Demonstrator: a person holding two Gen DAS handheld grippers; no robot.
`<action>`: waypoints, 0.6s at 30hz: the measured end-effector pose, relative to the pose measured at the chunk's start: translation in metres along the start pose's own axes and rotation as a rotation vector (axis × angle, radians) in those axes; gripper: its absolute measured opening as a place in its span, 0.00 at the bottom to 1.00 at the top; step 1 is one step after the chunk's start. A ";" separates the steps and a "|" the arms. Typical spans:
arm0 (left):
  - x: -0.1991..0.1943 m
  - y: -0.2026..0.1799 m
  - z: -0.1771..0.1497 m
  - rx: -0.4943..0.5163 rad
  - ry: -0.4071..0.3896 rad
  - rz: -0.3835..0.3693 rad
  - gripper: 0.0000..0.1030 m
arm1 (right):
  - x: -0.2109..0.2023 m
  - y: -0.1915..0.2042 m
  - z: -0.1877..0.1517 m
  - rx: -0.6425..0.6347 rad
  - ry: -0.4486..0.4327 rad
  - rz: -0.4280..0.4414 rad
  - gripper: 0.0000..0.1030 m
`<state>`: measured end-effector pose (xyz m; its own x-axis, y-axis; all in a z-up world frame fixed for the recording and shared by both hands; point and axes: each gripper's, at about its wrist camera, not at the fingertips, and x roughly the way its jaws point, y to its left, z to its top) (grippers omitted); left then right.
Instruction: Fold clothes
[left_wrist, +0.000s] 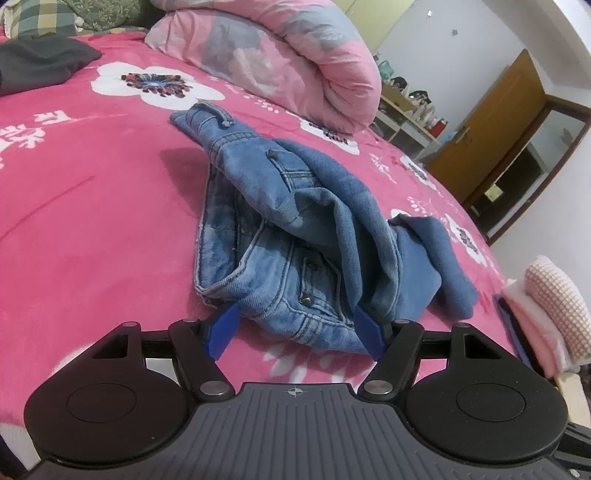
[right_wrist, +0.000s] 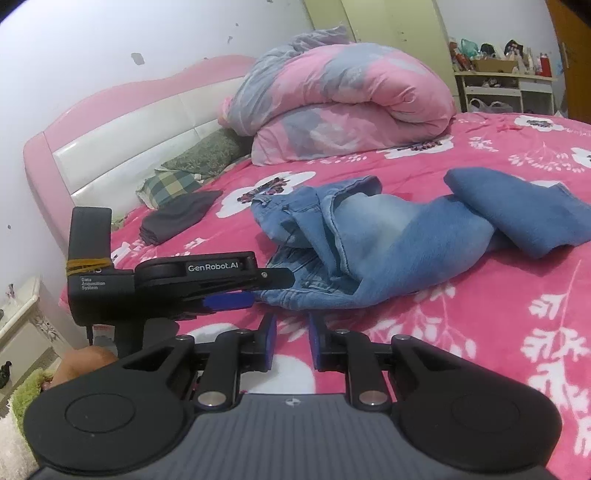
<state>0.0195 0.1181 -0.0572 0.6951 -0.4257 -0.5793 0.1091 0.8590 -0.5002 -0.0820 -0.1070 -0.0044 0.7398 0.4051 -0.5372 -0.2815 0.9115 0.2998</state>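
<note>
A crumpled pair of blue jeans (left_wrist: 295, 229) lies on the pink flowered bedspread (left_wrist: 92, 221). My left gripper (left_wrist: 299, 325) is open, its blue pads on either side of the jeans' near waistband edge, low on the bed. In the right wrist view the jeans (right_wrist: 388, 243) lie ahead, with the left gripper (right_wrist: 236, 291) coming in from the left at their near edge. My right gripper (right_wrist: 291, 341) is partly open with a narrow gap and empty, just short of the jeans.
A rolled pink quilt (left_wrist: 295, 62) lies at the back of the bed. A dark folded garment (right_wrist: 177, 218) and pillows (right_wrist: 173, 184) sit by the pink headboard (right_wrist: 110, 129). Folded pink cloth (left_wrist: 554, 306) lies at the bed's right edge. A shelf and a door stand beyond.
</note>
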 end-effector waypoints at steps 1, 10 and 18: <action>-0.001 0.000 0.000 0.001 -0.003 0.002 0.67 | 0.001 0.000 0.000 -0.001 0.000 -0.002 0.20; -0.008 0.002 0.001 0.032 -0.044 0.060 0.67 | 0.000 -0.023 0.008 -0.069 -0.058 -0.130 0.22; -0.001 0.022 0.002 0.012 -0.060 0.060 0.66 | 0.031 -0.022 0.045 -0.324 -0.072 -0.142 0.23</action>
<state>0.0225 0.1372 -0.0667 0.7416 -0.3558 -0.5686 0.0740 0.8859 -0.4579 -0.0254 -0.1175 0.0078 0.8235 0.2773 -0.4950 -0.3434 0.9381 -0.0459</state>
